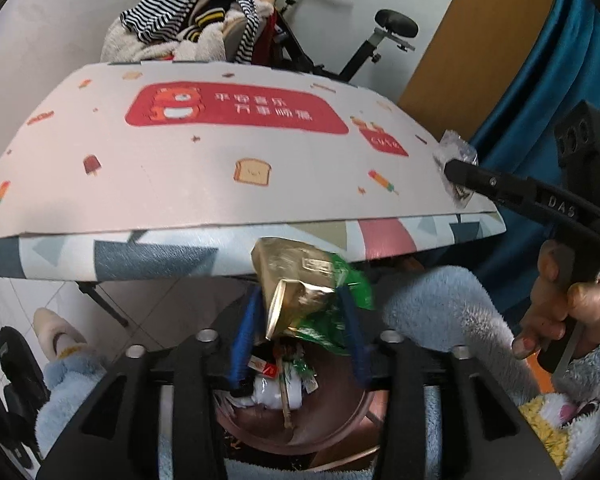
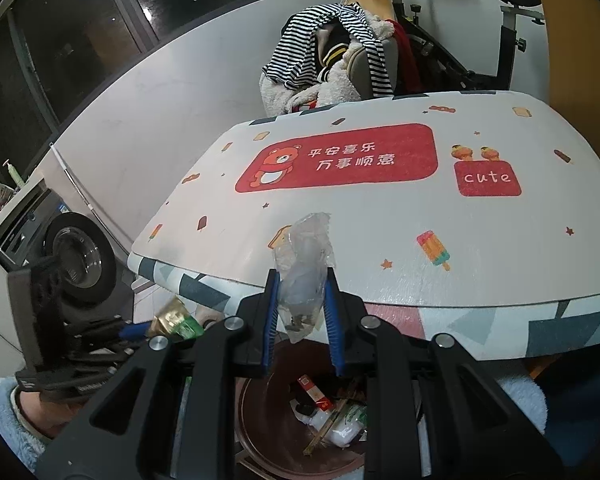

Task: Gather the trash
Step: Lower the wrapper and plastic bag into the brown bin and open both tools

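White walls and a dark window back the scene; an exercise bike (image 2: 480, 40) and a chair heaped with striped and fleecy clothes (image 2: 332, 60) stand behind a table covered by a white printed mat with a red bear banner (image 2: 380, 208). Front-loading washing machine (image 2: 72, 256) at far left in the right wrist view. Below the table edge sits a round brown trash bin (image 2: 268, 432), already holding white paper, a red wrapper and wooden sticks.

Left gripper (image 1: 296, 320) is clamped on a crumpled gold foil carton with a green plastic wrapper (image 1: 300, 284). Carton long axis runs roughly up-down in the left wrist view, tilted, one end toward the table edge, the other toward the bin. It hangs above the bin, just beside the table rim, blue finger pads (image 1: 242, 336) on either side.

Right gripper (image 2: 300, 300) is closed on a crumpled clear plastic wrapper (image 2: 304, 264). Wrapper stands upright between the fingers, top over the mat's near edge, bottom end toward the bin. In the left wrist view it shows at the mat's right corner.

Right hand (image 1: 560, 312) wraps the black handle, pale blue fleece sleeve (image 1: 440, 308) at the wrist. Both grippers point toward the table, near each other, over the bin.
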Available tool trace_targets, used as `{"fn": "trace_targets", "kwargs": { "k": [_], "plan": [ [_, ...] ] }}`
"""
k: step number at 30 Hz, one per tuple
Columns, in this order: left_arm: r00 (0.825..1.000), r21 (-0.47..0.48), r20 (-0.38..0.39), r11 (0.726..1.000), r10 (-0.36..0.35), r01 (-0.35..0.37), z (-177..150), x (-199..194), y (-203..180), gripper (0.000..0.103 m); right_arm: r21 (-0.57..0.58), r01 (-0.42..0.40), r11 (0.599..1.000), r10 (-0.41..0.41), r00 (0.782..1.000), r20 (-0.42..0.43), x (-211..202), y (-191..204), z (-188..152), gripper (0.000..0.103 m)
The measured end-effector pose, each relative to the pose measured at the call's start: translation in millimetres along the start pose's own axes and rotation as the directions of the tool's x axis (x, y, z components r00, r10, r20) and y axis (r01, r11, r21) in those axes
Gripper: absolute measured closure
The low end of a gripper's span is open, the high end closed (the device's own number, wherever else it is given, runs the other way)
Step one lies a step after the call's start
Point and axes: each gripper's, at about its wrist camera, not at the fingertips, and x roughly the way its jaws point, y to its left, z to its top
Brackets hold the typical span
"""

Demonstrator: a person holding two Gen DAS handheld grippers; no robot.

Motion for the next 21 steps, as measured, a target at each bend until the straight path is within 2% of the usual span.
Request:
{"fn": "trace_targets", "kwargs": {
  "k": [2, 4, 6, 8, 14, 16, 21],
  "plan": [
    [1.000, -0.014, 0.013, 1.000, 0.012, -0.012, -1, 1, 1, 0.023, 0.005, -0.004, 1.000, 0.004, 1.000, -0.006, 1, -2, 0, 0.079],
    [0.999, -0.037, 0.032, 0.999, 0.020, -0.019, -1, 0, 5, 0.021, 0.007, -0.007, 1.000, 0.007, 1.000, -0.017, 3, -3, -2, 0.079],
    [0.998, -0.057, 0.053, 0.998, 0.041, -0.038, 2, -4, 7, 0.013, 0.009, -0.007, 1.000, 0.007, 0.999, -0.035, 7, -3, -4, 0.079],
    [0.994, -0.079, 0.087, 0.995, 0.060, -0.053, 4, -11, 12, 0.010, 0.013, -0.007, 1.000, 0.008, 0.998, -0.060, 13, -3, -10, 0.078],
    [0.977, -0.146, 0.166, 0.983, 0.135, -0.111, 9, -35, 25, 0.007, 0.011, -0.009, 1.000, 0.011, 0.992, -0.126, 27, 2, -22, 0.078],
    [0.967, -0.193, 0.183, 0.971, 0.179, -0.143, 9, -43, 34, 0.006, 0.003, -0.014, 1.000, 0.014, 0.988, -0.155, 33, 5, -26, 0.078],
    [0.950, -0.260, 0.219, 0.952, 0.221, -0.162, 8, -61, 50, 0.006, -0.039, -0.028, 0.999, 0.018, 0.972, -0.236, 48, 17, -37, 0.078]
  ]
}}
